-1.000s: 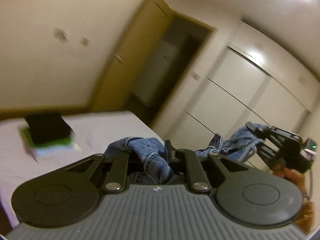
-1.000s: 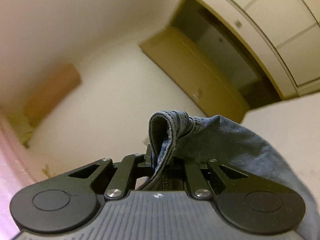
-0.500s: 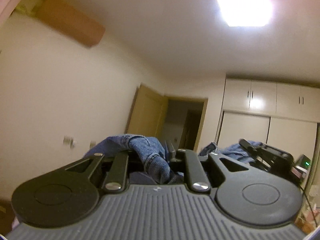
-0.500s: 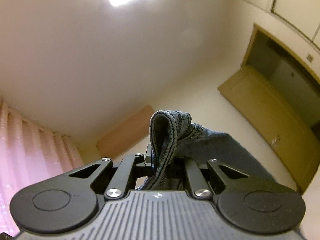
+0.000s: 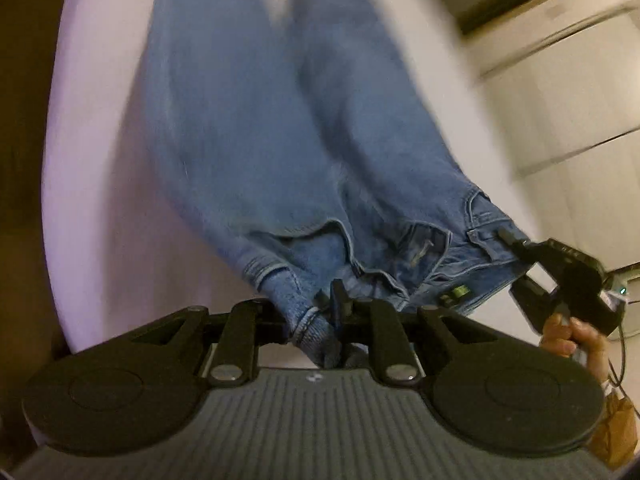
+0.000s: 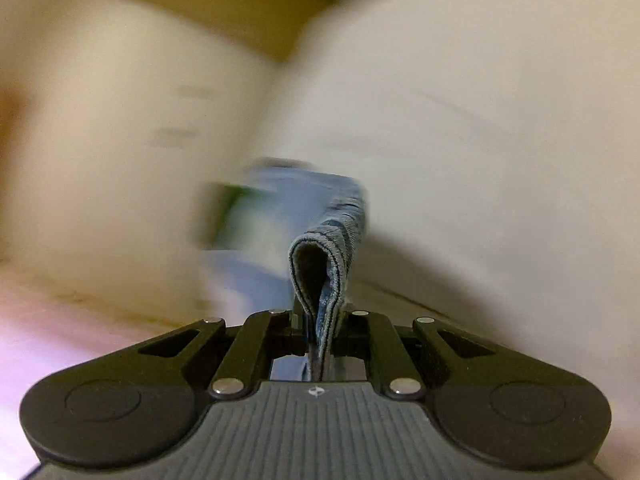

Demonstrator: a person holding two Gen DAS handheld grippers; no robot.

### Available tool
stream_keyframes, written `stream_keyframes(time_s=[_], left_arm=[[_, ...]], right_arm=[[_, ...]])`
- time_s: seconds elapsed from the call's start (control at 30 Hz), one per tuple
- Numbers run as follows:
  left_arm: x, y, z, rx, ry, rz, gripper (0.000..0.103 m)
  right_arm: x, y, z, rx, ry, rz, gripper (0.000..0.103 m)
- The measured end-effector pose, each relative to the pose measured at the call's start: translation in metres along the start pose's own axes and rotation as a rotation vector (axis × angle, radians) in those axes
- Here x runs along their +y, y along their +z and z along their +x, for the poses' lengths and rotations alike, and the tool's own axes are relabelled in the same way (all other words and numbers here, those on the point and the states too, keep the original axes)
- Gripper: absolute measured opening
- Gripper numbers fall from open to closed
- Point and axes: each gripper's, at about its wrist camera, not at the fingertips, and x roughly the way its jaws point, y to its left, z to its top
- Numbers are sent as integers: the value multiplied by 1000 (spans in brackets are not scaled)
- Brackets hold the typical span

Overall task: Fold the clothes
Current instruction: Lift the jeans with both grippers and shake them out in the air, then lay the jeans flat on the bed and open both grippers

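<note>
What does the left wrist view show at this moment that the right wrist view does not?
Only the left wrist view shows the jeans spread down over the pale bed, plus the right tool and the hand holding it. Only the right wrist view shows a blurred green patch. Both show a tool shut on a fold of denim: the left tool and the right.

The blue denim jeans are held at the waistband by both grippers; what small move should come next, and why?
Probably lower both grippers together to set the waistband down. The blue denim jeans already stretch out over the white bed sheet, while the left gripper and the right gripper pinch the two ends of the waistband.
</note>
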Motion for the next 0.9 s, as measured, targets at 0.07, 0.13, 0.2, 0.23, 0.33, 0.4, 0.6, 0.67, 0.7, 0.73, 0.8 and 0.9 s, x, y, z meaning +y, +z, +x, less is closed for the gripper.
stream_keyframes(time_s=[0.07,0.13,0.2,0.23,0.33,0.4,0.6,0.67,0.7,0.73,0.8,0.9], left_arm=[[35,-40,54,131,64,-28,13],[54,-62,73,167,108,15,14],[62,-72,72,143,84,-1,19],[60,-73,70,126,79,-10,25],[41,-51,71,88,72,-28,36],[37,-40,78,84,52,-58,42],[31,-34,101,42,41,-62,21],[22,-37,98,19,49,-14,9],[20,-39,90,11,40,-11,8],[17,-41,82,3,31,-10,7],[12,-45,66,-12,12,-6,7],[0,-48,50,-13,-20,22,7]], right_arm=[[-84,-39,21,57,-201,125,9],[-137,-76,37,90,-308,169,10],[-158,-99,40,34,-318,171,16],[-163,-107,40,16,-306,195,26],[-167,-107,37,10,-299,159,36],[-169,-114,31,-6,-289,110,54],[-183,-92,27,-39,-226,90,12],[-165,-84,21,-42,-235,41,9],[-154,-85,15,-44,-242,12,8],[-145,-85,2,-49,-230,-16,7],[-127,-86,-24,-58,-207,-72,7],[-113,-84,-61,-73,-169,-109,6]])
